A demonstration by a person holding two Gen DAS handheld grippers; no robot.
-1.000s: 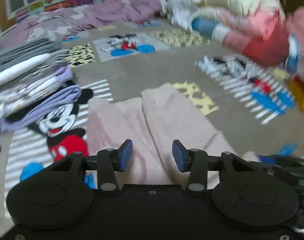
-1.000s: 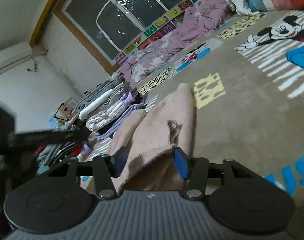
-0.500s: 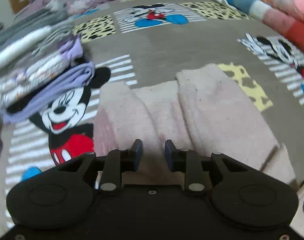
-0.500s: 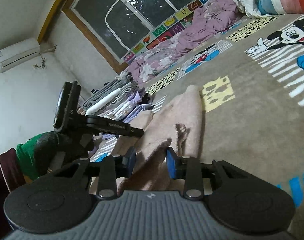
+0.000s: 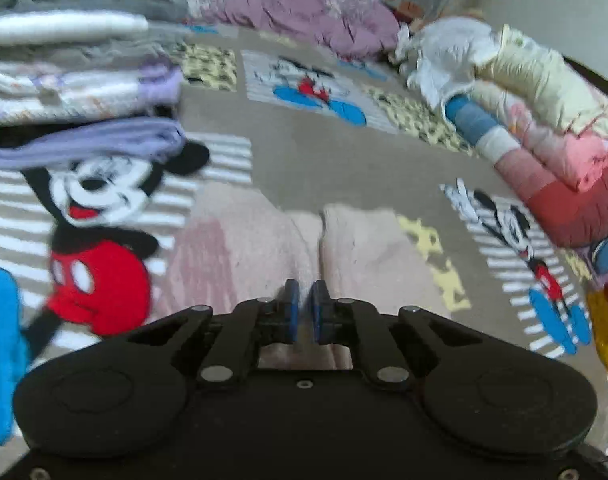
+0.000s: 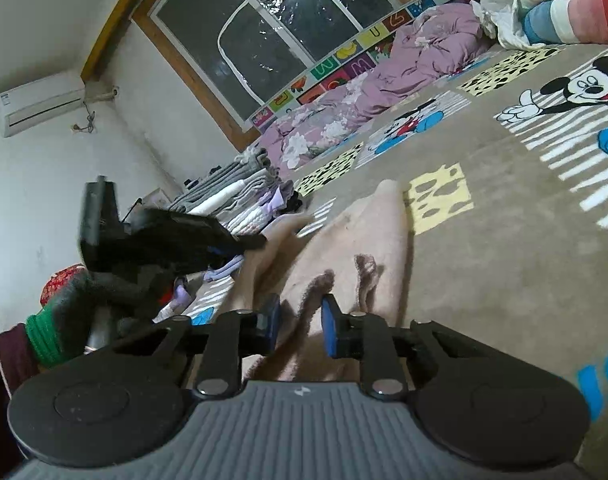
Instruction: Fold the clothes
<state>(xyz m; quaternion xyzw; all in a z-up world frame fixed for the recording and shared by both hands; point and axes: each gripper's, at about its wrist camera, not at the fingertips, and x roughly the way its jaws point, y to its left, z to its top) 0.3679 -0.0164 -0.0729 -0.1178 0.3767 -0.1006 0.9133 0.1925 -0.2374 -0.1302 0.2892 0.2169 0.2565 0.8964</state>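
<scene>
Pink garment point(image 5: 264, 248) lies on Mickey rug point(image 5: 343, 168). Left hand-held gripper point(image 5: 302, 312) pinches near edge; right hand-held gripper point(image 6: 300, 330), jaws narrow, grips bunched edge. Lift both evenly, fold away.

A pale pink fleecy garment point(image 5: 264, 248) lies on the cartoon-print blanket point(image 5: 311, 160), stretched away from both cameras in two long lobes with a crease between them. Its near edge is bunched and lifted into folds point(image 6: 323, 284). Beyond it to the left sits a stack of folded clothes point(image 5: 76, 92), grey, white and lilac.
</scene>
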